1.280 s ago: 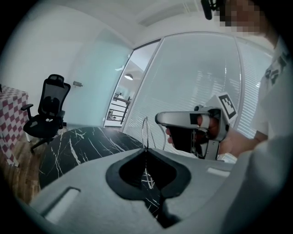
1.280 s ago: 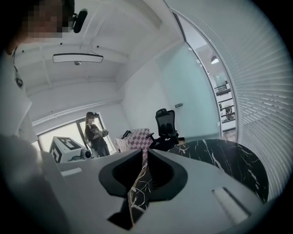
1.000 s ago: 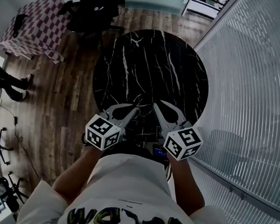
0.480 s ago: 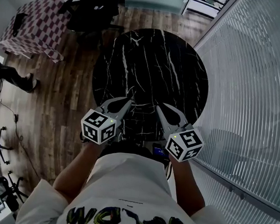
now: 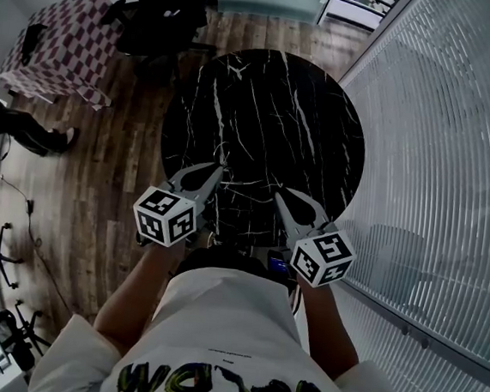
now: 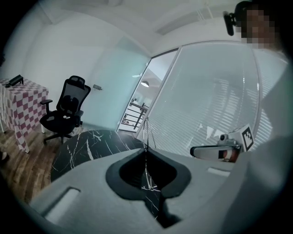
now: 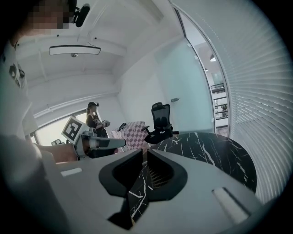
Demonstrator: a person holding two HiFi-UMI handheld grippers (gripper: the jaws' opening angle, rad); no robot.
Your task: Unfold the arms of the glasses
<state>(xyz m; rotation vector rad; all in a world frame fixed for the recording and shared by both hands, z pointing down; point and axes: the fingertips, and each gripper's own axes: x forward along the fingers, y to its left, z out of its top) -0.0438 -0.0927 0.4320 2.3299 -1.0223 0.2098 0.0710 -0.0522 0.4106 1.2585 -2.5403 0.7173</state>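
Observation:
No glasses show in any view. A round black marble table lies in front of me with a bare top. My left gripper hovers over the table's near left edge; in the left gripper view its jaws meet at the tips and hold nothing. My right gripper hangs over the near right edge. In the right gripper view its jaws stand a narrow slit apart, with only marble showing between them. Each gripper sees the other: the right gripper and the left gripper.
A black office chair stands beyond the table, with a checkered-cloth table to its left. A blind-covered glass wall runs along the right. A person stands on the wood floor at far left.
My left gripper has slid left along the table's near edge, away from the right one. The right gripper has barely shifted. The person at far left has stepped further right.

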